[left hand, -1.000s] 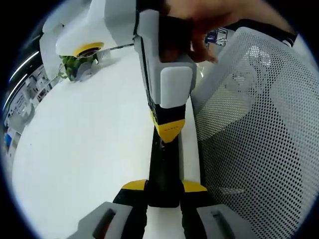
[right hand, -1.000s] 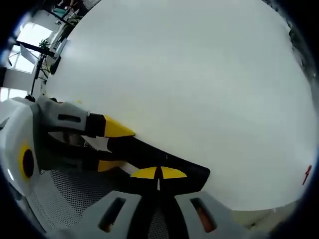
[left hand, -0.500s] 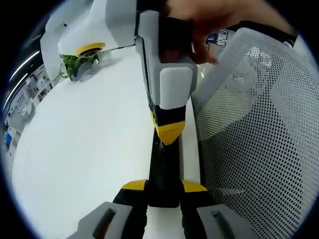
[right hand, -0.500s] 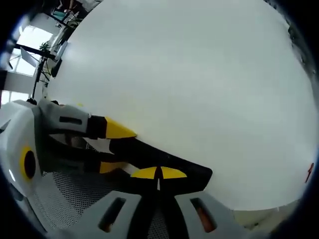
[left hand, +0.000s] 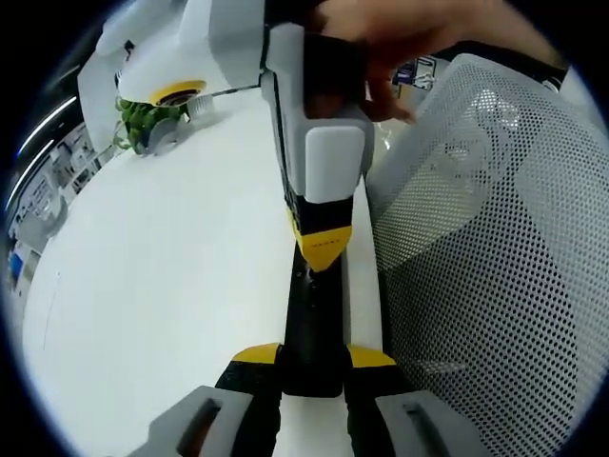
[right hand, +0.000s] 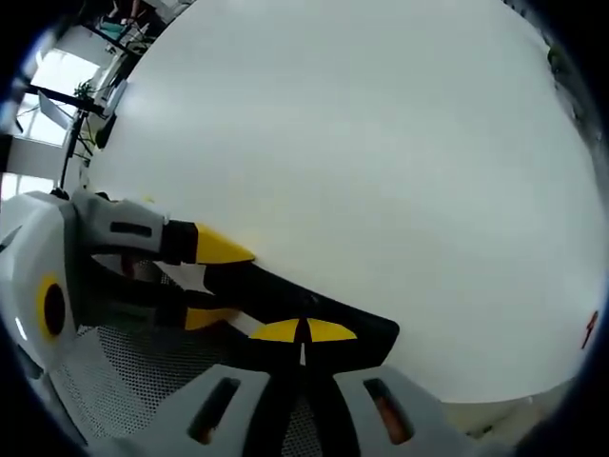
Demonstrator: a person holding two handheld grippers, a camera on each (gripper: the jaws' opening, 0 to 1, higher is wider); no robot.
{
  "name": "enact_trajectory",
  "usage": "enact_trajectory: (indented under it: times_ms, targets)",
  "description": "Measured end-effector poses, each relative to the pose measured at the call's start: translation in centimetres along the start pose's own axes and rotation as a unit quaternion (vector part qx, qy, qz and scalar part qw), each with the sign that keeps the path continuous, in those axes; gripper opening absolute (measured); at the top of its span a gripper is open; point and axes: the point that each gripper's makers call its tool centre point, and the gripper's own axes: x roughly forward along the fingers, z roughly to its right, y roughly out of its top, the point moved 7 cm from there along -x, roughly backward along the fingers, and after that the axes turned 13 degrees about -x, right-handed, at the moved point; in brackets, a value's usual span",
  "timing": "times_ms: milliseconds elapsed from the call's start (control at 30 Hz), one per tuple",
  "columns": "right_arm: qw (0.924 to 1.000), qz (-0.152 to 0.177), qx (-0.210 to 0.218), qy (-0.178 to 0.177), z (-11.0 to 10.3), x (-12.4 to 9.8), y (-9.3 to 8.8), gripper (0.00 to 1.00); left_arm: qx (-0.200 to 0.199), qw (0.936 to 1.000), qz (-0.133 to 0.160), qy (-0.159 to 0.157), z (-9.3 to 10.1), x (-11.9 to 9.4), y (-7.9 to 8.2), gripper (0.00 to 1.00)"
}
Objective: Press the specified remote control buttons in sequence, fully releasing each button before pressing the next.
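Where the left gripper (left hand: pixel 313 357) closes its yellow-tipped jaws on the near end of a black remote control (left hand: pixel 310 319), the remote lies lengthwise along the white table (left hand: pixel 171 286), at its edge. Right gripper (left hand: pixel 324 252), held by a hand (left hand: pixel 400 43), comes in from above; its jaws closed together, tip touching the remote's top face. White mesh chair back (left hand: pixel 476 267) just beside the remote. Green plant (left hand: pixel 141 122) far off on the table.

In the right gripper view: right gripper (right hand: pixel 303 331) tips together on the remote (right hand: pixel 285 300); left gripper (right hand: pixel 205 276) clamps its far end.
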Motion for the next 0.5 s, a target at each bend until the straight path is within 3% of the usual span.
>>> enact_trajectory:
  times_ms: [400,500]
  targets:
    - [1.0,0.001,0.008,0.005,0.08,0.19,-0.16,0.0,-0.007,0.9999,0.006,0.006,0.08,0.11,0.02,0.25]
    - [0.9998,0.014,-0.005,-0.01,-0.15,0.21,-0.33,0.0,-0.007,0.9999,0.006,0.006,0.09,0.11,0.03,0.25]
